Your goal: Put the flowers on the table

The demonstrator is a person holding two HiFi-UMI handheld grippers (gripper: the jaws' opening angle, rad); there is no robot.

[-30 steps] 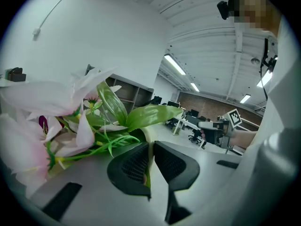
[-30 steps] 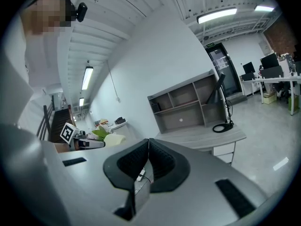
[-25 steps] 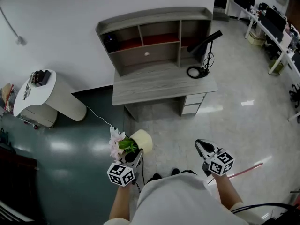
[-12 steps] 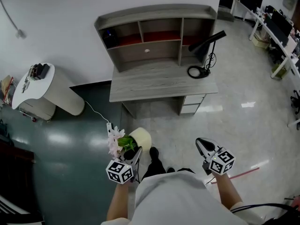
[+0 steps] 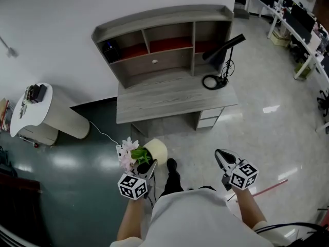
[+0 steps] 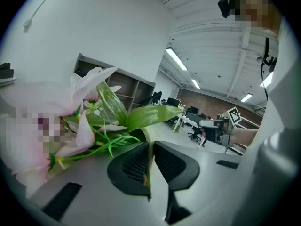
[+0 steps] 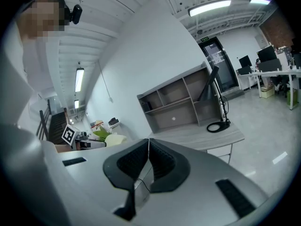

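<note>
In the head view a cream pot [image 5: 157, 150] of pink flowers [image 5: 127, 157] with green leaves hangs above the floor, short of the grey desk [image 5: 169, 94]. My left gripper [image 5: 146, 167] is shut on the pot's rim. In the left gripper view the thin cream rim [image 6: 149, 142] is pinched between the two black pads, and the leaves and flowers [image 6: 89, 121] spread to the left. My right gripper [image 5: 220, 156] is held level at the right, shut with nothing in it; its own view shows the gripper [image 7: 148, 145] with its pads touching and the desk [image 7: 207, 138] ahead.
On the desk stand a shelf hutch [image 5: 154, 40] and a black lamp [image 5: 222, 48] with a round base. A white rounded stand [image 5: 36, 109] is at the left, with a white cable [image 5: 105, 135] across the dark floor. A red stick [image 5: 267, 189] lies at the right.
Both grippers have moved forward toward the desk, which now lies nearer. A dark shoe has stepped out ahead of the person. The grip on the pot is unchanged.
</note>
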